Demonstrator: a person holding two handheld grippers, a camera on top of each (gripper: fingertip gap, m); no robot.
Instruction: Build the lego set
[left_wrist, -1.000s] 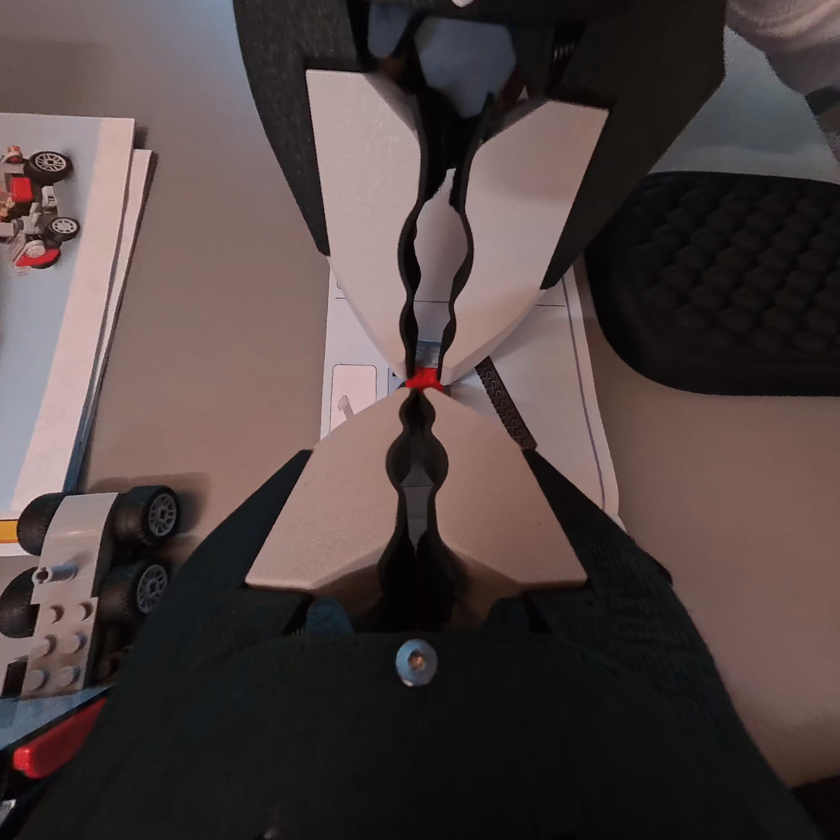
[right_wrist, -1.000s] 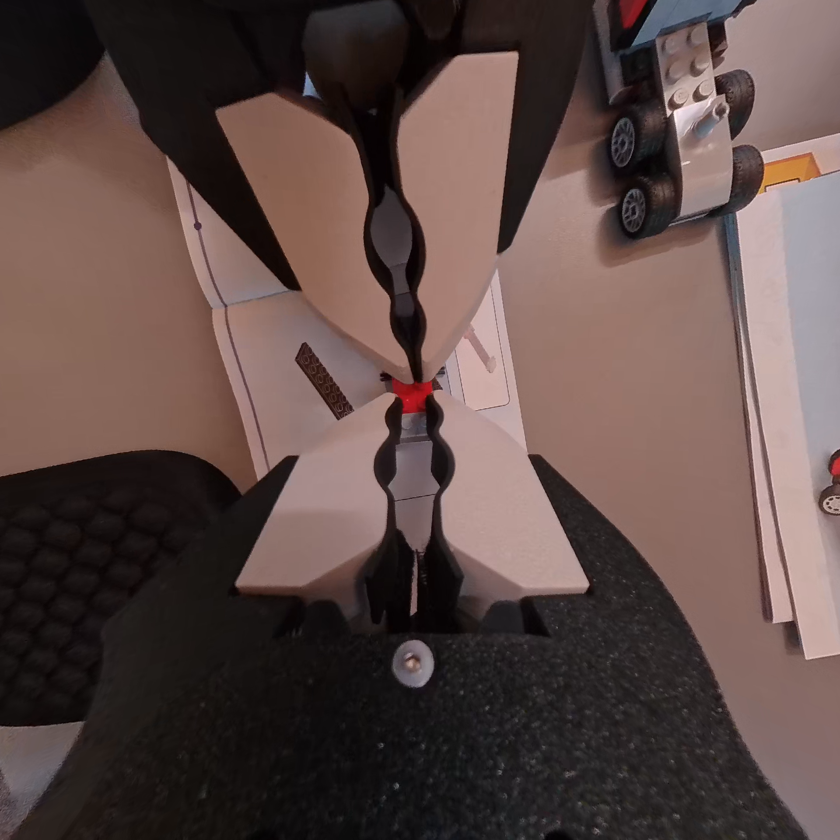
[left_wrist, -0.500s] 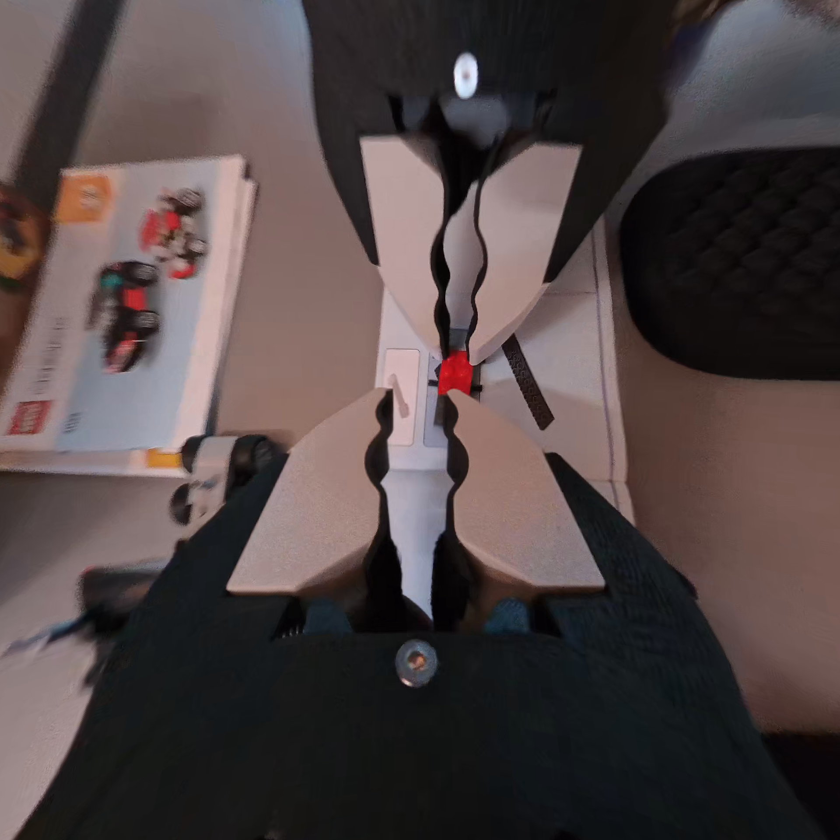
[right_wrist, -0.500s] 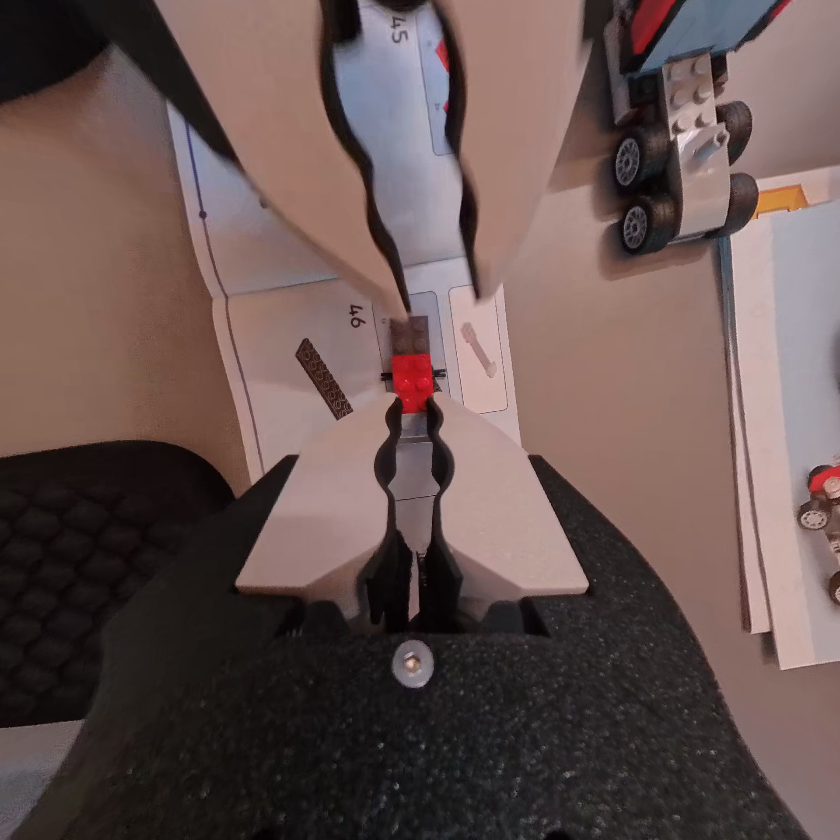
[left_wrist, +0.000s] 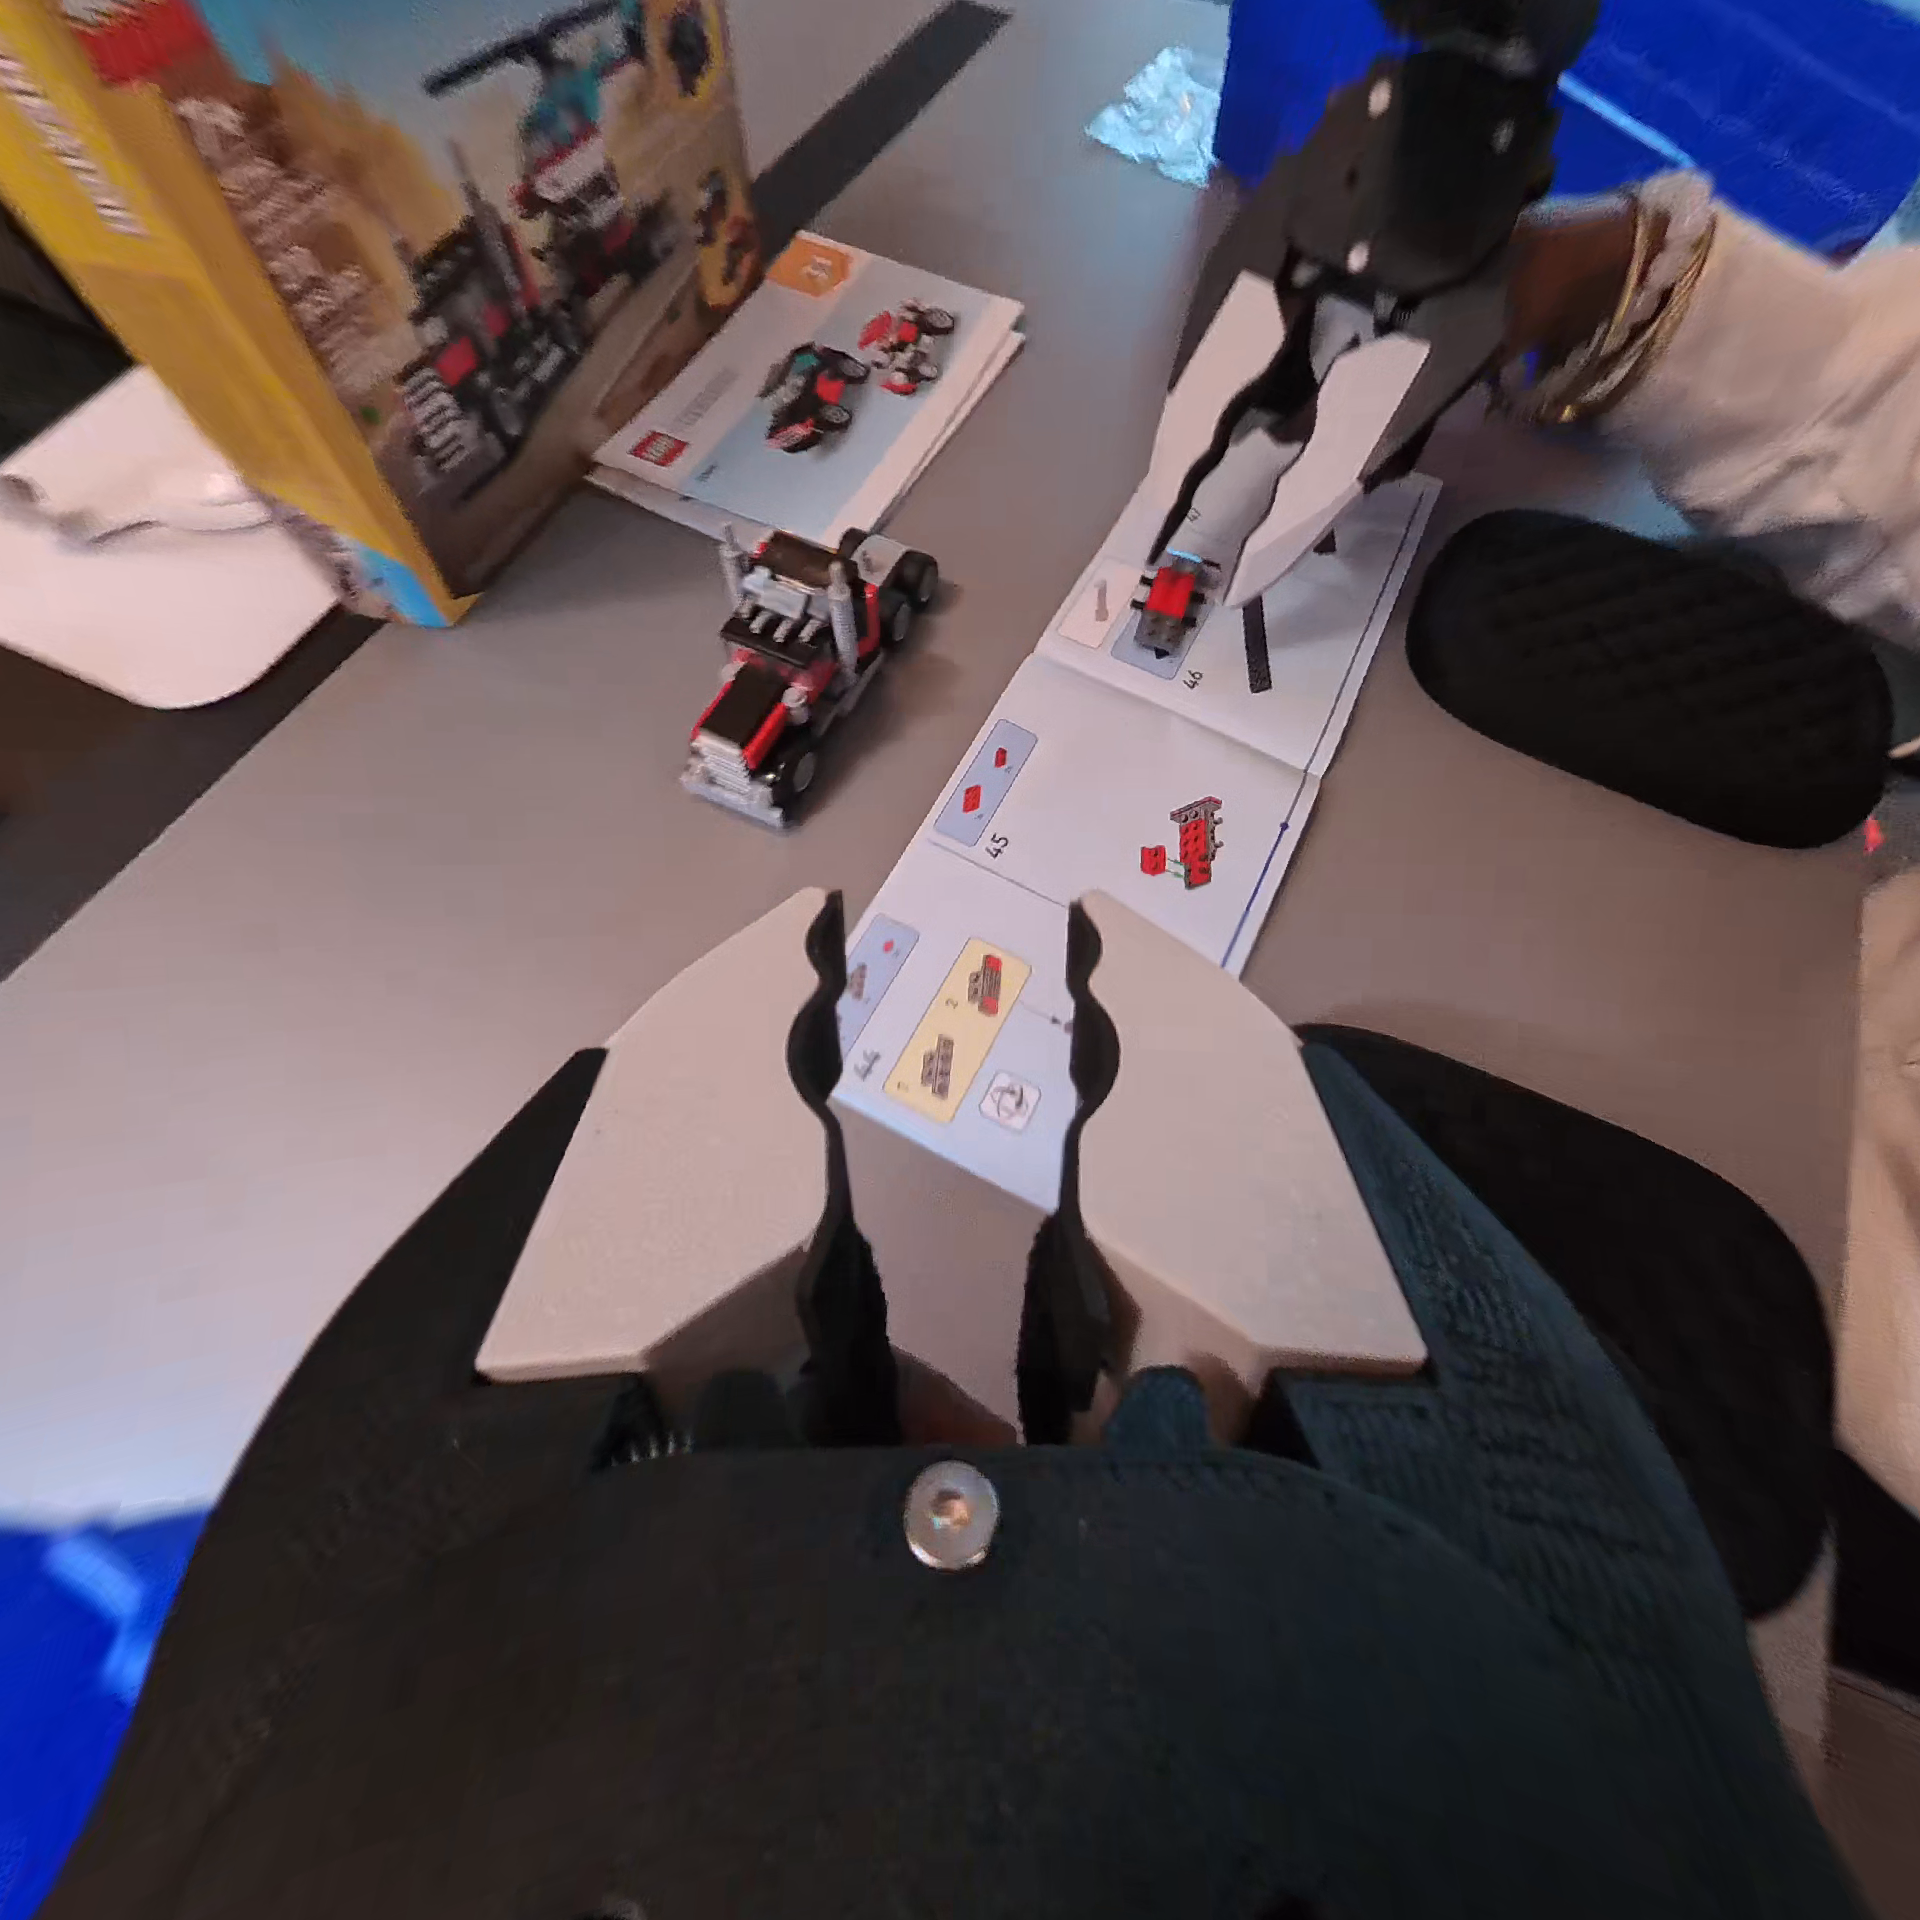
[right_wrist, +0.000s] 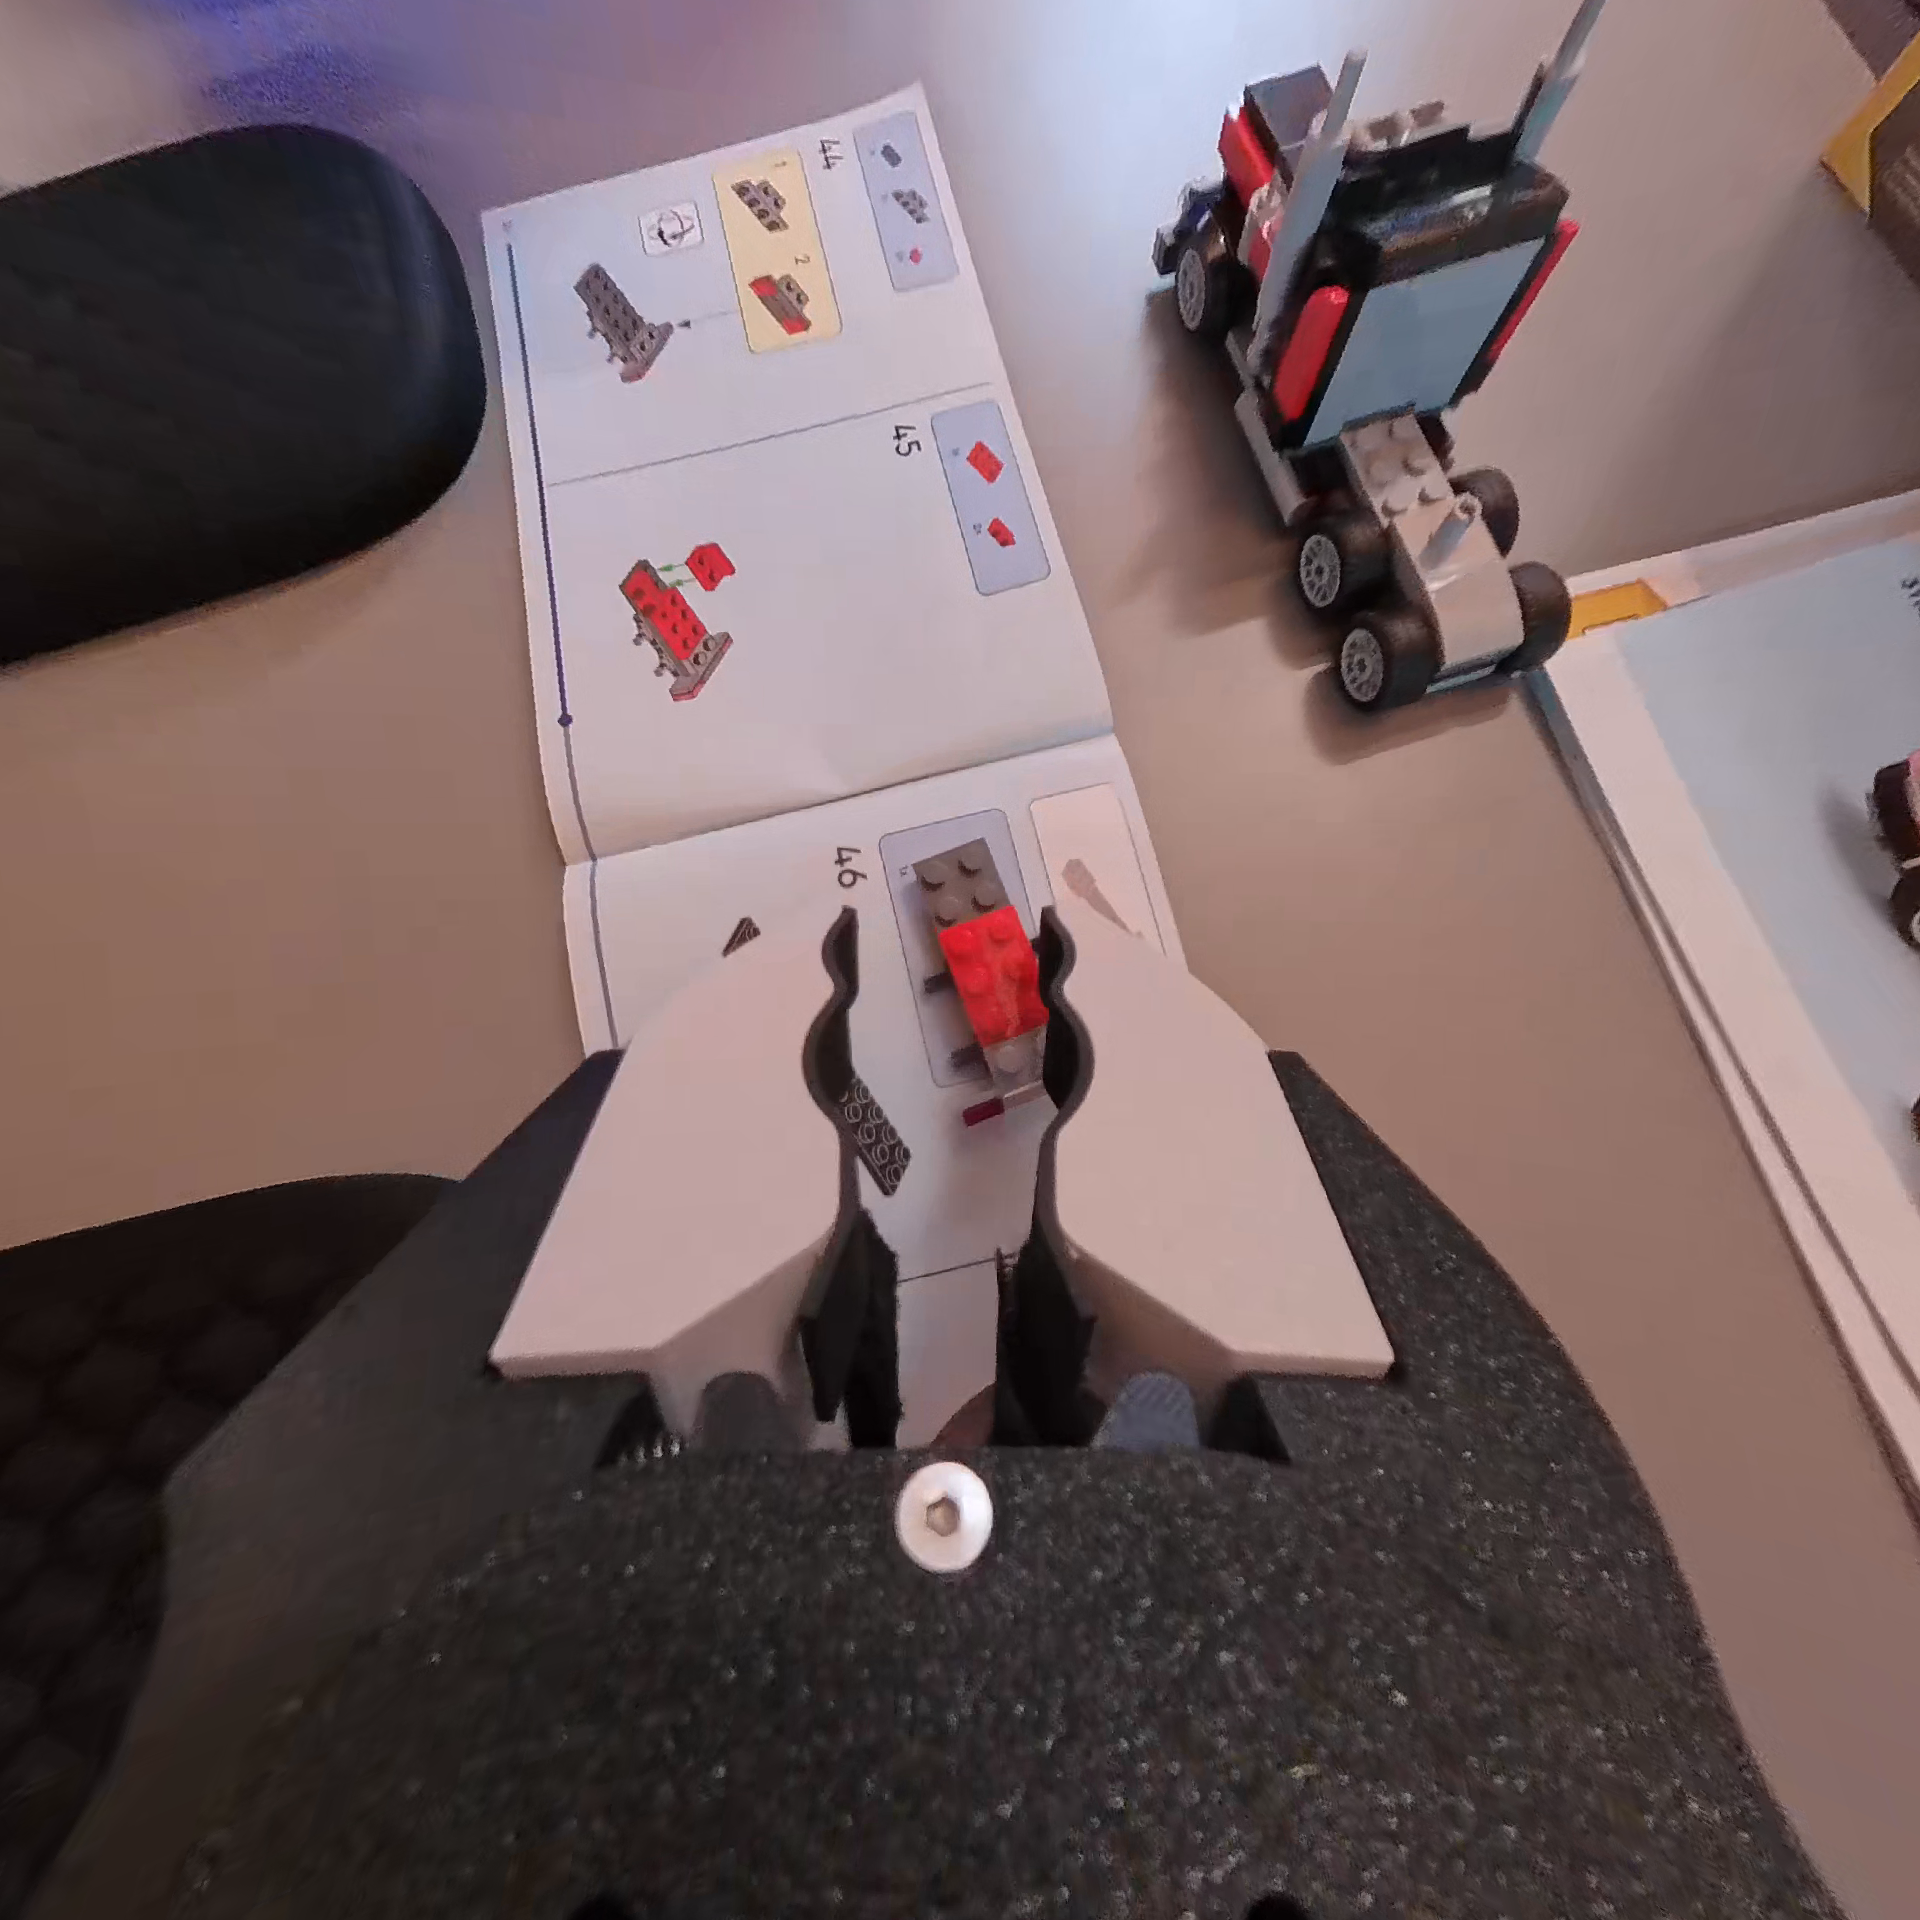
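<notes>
A small red and grey brick assembly (right_wrist: 987, 977) lies on the open instruction booklet (right_wrist: 790, 644). My right gripper (right_wrist: 945, 925) is open, with its fingers on either side of the assembly, which sits close to the right finger. A dark grey long plate (right_wrist: 873, 1132) lies on the page by the left finger. My left gripper (left_wrist: 948, 914) is open and empty, raised over the booklet's near end (left_wrist: 1101, 831). From there I see the right gripper (left_wrist: 1200, 577) over the assembly (left_wrist: 1169, 603). A built truck (left_wrist: 800, 665) stands left of the booklet.
The set's box (left_wrist: 364, 260) stands at the far left with a second booklet (left_wrist: 831, 395) beside it. Black padded rests lie right of the booklet (left_wrist: 1652, 665) and near my left gripper (left_wrist: 1621, 1299). A person's sleeved arm (left_wrist: 1766, 395) holds the right gripper. The truck also shows in the right wrist view (right_wrist: 1382, 416).
Both grippers were shut on the red assembly tip to tip. The left gripper opened and pulled far back and up. The right gripper then opened, leaving the assembly on the page.
</notes>
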